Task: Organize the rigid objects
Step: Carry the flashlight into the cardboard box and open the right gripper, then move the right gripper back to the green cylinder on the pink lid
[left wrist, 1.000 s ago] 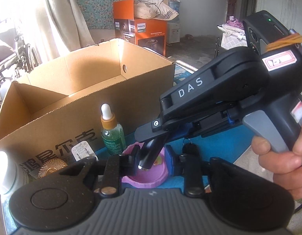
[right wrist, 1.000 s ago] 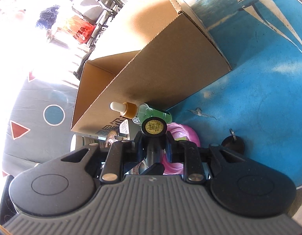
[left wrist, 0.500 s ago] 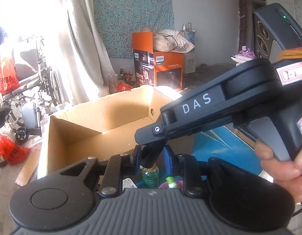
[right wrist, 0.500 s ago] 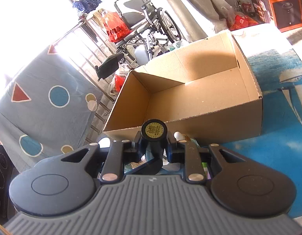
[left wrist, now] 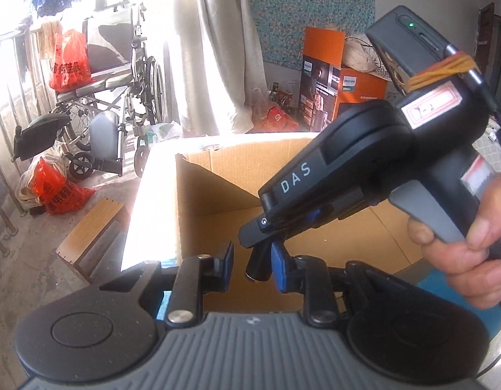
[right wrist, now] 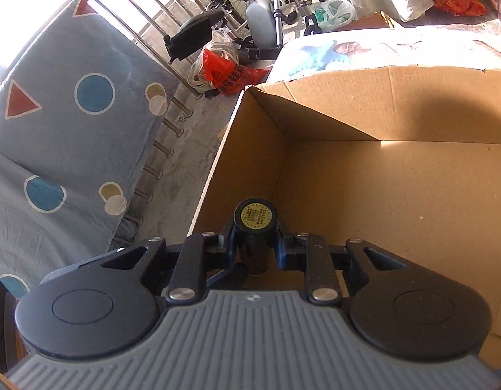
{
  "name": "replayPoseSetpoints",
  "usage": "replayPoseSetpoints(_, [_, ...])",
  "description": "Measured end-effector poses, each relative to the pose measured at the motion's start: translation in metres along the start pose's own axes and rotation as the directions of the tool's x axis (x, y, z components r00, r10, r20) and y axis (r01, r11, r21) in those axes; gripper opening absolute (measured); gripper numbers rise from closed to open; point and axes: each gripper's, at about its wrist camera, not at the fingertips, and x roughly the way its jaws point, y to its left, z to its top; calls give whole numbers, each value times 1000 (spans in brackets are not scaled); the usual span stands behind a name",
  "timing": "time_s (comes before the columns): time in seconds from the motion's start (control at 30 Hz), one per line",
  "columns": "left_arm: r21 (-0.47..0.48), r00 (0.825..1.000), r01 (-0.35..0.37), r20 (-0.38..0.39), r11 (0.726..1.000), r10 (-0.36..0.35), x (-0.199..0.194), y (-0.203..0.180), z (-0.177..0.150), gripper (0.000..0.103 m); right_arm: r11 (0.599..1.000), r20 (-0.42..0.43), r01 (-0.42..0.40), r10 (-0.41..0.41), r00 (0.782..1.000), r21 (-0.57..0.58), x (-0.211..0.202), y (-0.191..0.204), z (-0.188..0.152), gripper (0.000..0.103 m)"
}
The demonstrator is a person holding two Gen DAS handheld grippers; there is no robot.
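Right wrist view: the right gripper (right wrist: 256, 249) has its jaws clamped on a small black cylinder with a round yellow label (right wrist: 255, 227), held above the open brown cardboard box (right wrist: 396, 195), whose floor spreads toward 2 o'clock. Left wrist view: the left gripper (left wrist: 252, 268) has its jaws slightly apart, gripping nothing.

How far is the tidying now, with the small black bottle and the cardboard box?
Done: nothing yet; the part of the cardboard box floor that shows is bare. In hand: the right gripper is shut on the small black bottle, above the open box. Still to do: release it inside. Other things to sort are out of view.
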Motion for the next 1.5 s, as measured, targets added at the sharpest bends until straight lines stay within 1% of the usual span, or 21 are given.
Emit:
replayPoseSetpoints(0.07, [-12,1000,5,3,1000,-4,-2,5,-2,26,1000,-53,30,-30,998,0,26,-5,10,21])
replayPoseSetpoints(0.17, [-19,1000,-2,17,1000,3,-11,8,-7,26,998,-110,64,-64,992,-3,59,-11,25,21])
replayPoseSetpoints(0.27, [-30,1000,2,25,1000,-2,-18,10,-10,28,994,-148,103,-105,983,-21,85,-10,39,21])
replayPoseSetpoints(0.33, [-40,1000,9,28,999,-8,-22,12,-13,30,992,-161,124,-126,979,-24,100,-10,47,21])
replayPoseSetpoints(0.47, [-55,999,13,31,998,-12,-26,14,-15,32,988,-130,144,-150,980,-53,114,-3,61,24])
replayPoseSetpoints(0.5, [-59,999,15,34,998,-13,-28,15,-16,32,988,-129,148,-152,980,-43,115,-2,66,27])
replayPoseSetpoints(0.57, [-62,999,21,42,998,-19,-34,15,-18,35,987,-124,157,-159,979,-25,114,-2,71,41])
replayPoseSetpoints(0.67, [-60,998,30,65,998,-26,-40,14,-22,37,987,-92,161,-163,982,-27,98,1,71,46])
replayPoseSetpoints(0.73, [-62,997,37,75,997,-32,-46,13,-23,38,988,-66,152,-153,986,-28,79,5,68,46])
replayPoseSetpoints(0.8, [-60,995,54,91,997,-48,-54,9,-26,39,990,-28,139,-139,990,-29,51,10,60,46])
replayPoseSetpoints(0.83, [-55,993,64,100,996,-59,-57,8,-26,40,992,-6,124,-124,992,-30,31,14,56,46])
replayPoseSetpoints(0.9, [-42,990,84,115,996,-78,-64,3,-29,43,996,48,81,-79,996,-37,-11,20,42,46])
replayPoseSetpoints(0.97, [-24,986,110,126,994,-106,-70,-4,-34,43,998,110,44,-38,993,-49,-58,24,24,46])
replayPoseSetpoints(1.07, [8,977,168,133,986,-168,-78,-15,-40,45,998,207,-9,21,978,-61,-129,23,-16,46])
replayPoseSetpoints(1.13, [36,967,214,134,976,-217,-79,-23,-46,47,998,263,-22,37,964,-60,-171,11,-49,46])
replayPoseSetpoints(1.2, [67,955,267,116,961,-273,-77,-36,-54,49,999,307,-20,31,951,-40,-200,-3,-82,46])
replayPoseSetpoints(1.27, [100,945,310,81,946,-318,-71,-51,-62,49,999,332,-33,29,943,6,-215,-23,-115,46])
replayPoseSetpoints(1.33, [134,939,335,38,932,-343,-62,-68,-71,49,996,340,-44,17,940,72,-214,-47,-148,46])
replayPoseSetpoints(1.4, [172,936,349,-9,921,-353,-50,-86,-81,49,988,332,-41,-10,943,148,-197,-71,-177,46])
replayPoseSetpoints(1.47, [207,941,337,-54,918,-333,-35,-102,-89,49,973,321,-42,-34,946,225,-174,-91,-202,46])
replayPoseSetpoints(1.5, [231,947,321,-77,919,-311,-25,-111,-94,48,965,321,-42,-45,946,259,-165,-99,-212,45])
